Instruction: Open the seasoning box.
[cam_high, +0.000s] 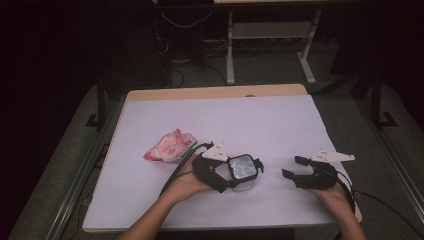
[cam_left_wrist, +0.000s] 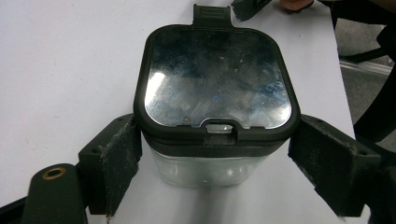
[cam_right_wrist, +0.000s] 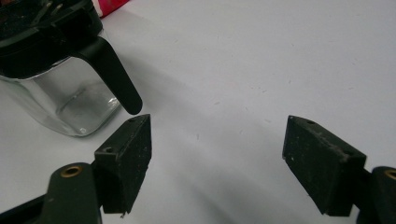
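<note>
A clear glass jar (cam_left_wrist: 212, 170) with a black, mirror-topped lid (cam_left_wrist: 215, 79) is stood on the white worktop (cam_high: 260, 120) between the fingers (cam_left_wrist: 114, 161) of the left gripper (cam_high: 239, 172) — the pads are set at either side of it, just beside the lid's rim, though firm contact cannot be told. The right gripper (cam_high: 291, 167) is held well apart from the jar, its fingers (cam_right_wrist: 128, 156) spread wide over bare worktop — the jar's lid tab (cam_right_wrist: 114, 77) is seen just beyond its left-hand finger. A pink-and-white crumpled wrapper (cam_high: 170, 146) lies behind the left gripper.

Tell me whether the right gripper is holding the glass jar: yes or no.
No: in the right gripper view the right gripper has its jaws wide apart over bare table, and the glass jar stands off to the side.
</note>
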